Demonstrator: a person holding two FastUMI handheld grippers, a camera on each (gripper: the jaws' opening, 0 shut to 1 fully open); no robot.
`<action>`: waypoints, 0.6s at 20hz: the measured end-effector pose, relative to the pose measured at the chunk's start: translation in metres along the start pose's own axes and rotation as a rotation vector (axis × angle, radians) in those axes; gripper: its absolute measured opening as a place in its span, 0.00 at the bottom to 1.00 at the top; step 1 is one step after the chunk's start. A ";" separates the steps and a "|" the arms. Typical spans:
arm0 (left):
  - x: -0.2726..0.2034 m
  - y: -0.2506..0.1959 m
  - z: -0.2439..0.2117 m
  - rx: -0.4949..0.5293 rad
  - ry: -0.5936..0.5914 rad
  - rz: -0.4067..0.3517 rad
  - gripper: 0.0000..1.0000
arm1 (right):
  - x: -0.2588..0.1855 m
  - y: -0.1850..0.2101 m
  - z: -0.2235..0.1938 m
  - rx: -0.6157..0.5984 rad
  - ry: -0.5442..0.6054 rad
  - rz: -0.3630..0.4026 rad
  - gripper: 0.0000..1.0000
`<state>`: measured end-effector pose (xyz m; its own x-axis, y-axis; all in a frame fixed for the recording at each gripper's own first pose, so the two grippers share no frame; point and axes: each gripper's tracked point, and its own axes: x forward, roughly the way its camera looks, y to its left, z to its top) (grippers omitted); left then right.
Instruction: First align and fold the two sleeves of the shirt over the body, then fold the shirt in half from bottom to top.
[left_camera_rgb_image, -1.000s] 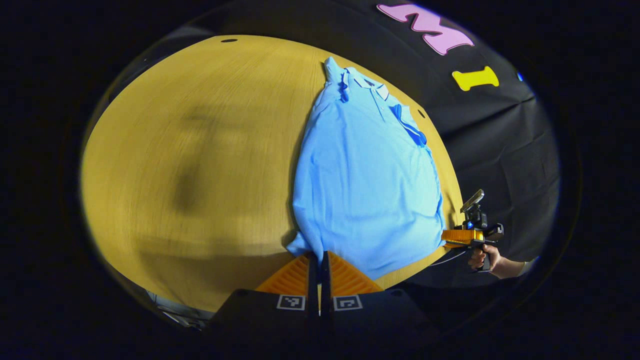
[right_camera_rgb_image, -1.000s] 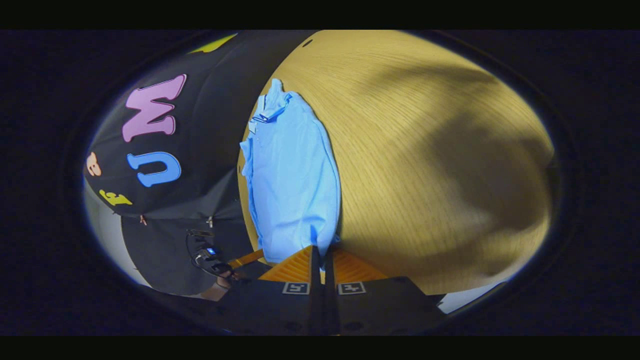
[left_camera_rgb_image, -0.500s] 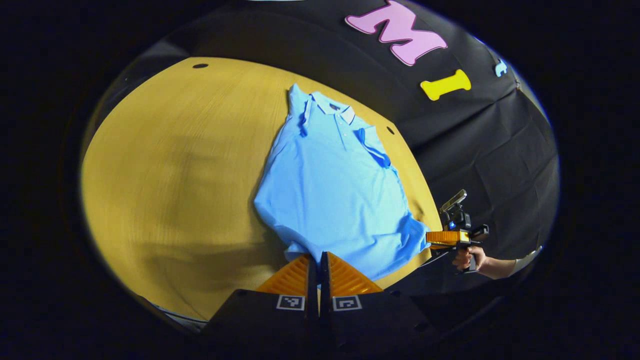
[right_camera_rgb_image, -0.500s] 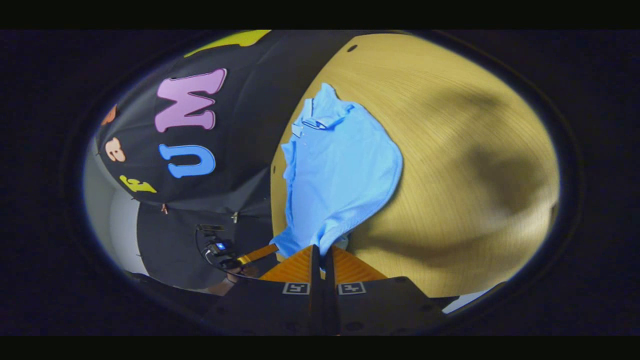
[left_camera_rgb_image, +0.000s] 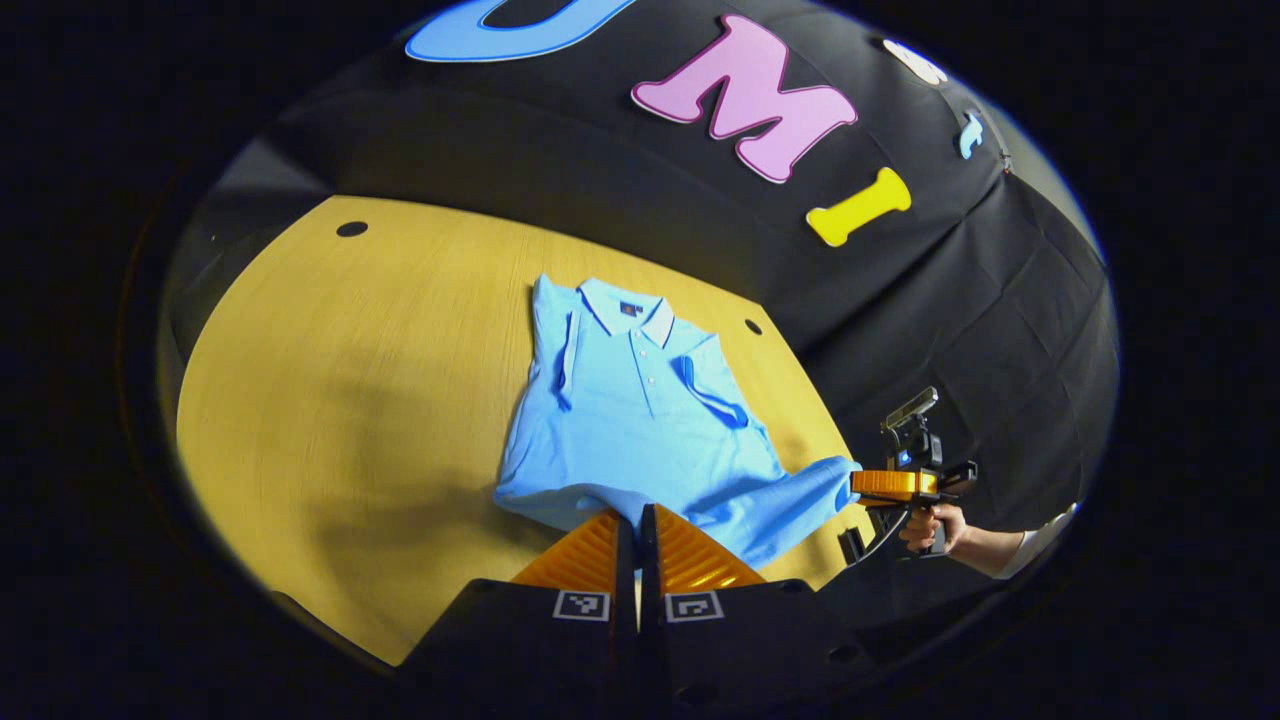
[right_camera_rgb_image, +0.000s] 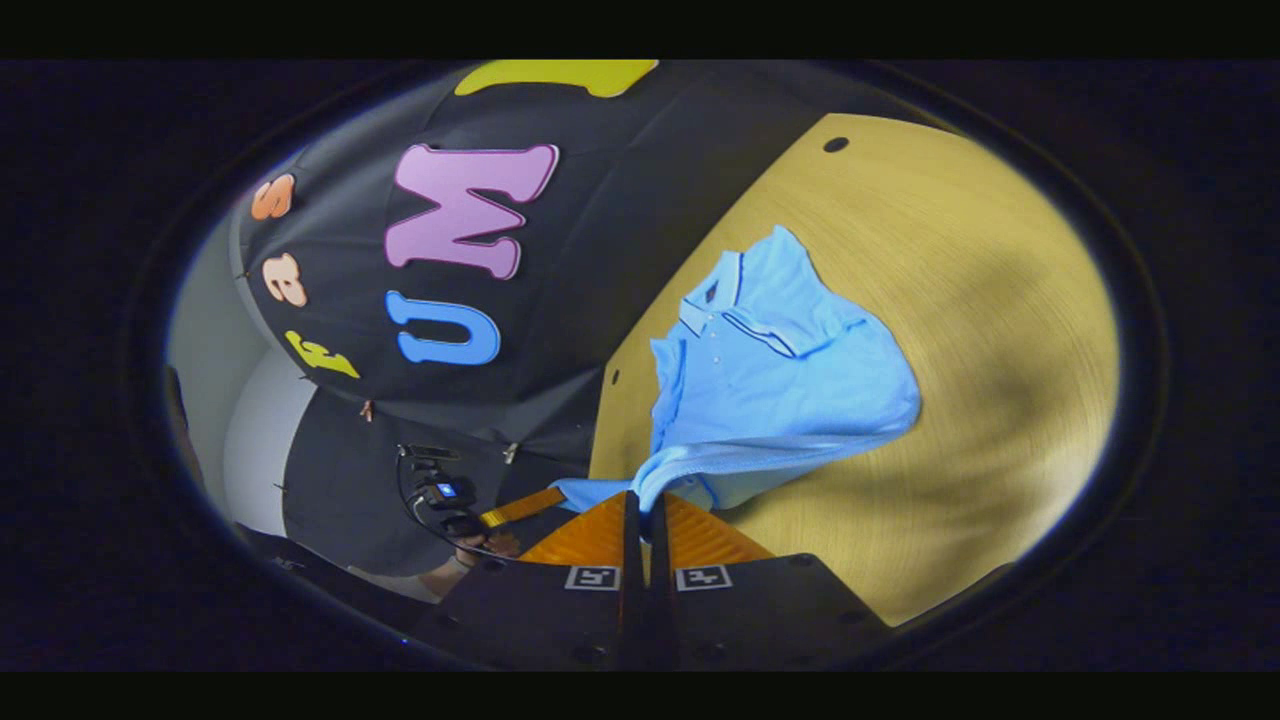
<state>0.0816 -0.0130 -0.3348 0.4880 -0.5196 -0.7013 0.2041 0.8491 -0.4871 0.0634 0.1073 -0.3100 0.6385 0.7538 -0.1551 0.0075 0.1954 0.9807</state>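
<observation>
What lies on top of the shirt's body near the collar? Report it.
Both short sleeves lie folded over the blue shirt. Each claw is shut on a lifted hem corner. The table beneath is covered.

Recording booth, black cloth wall (left_camera_rgb_image: 560, 170), bare wooden table (left_camera_rgb_image: 330, 380) with holes

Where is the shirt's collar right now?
In the left gripper view the collar lies on the table's far side by the booth wall, opposite the lifted hem pinched by both claws.

Shirt (left_camera_rgb_image: 640, 420) hem — hidden between fingers
</observation>
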 end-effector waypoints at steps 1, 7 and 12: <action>0.003 -0.001 0.008 0.020 -0.006 0.001 0.06 | 0.003 0.007 0.010 -0.008 -0.014 0.014 0.05; 0.033 -0.005 0.086 0.101 -0.084 0.025 0.06 | 0.030 0.033 0.077 -0.115 -0.053 0.044 0.05; 0.056 0.004 0.159 0.129 -0.149 0.067 0.04 | 0.066 0.042 0.150 -0.182 -0.099 0.045 0.05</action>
<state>0.2444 -0.0239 -0.2933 0.6227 -0.4496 -0.6404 0.2692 0.8916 -0.3642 0.2216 0.0710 -0.2610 0.7078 0.7005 -0.0907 -0.1561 0.2803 0.9471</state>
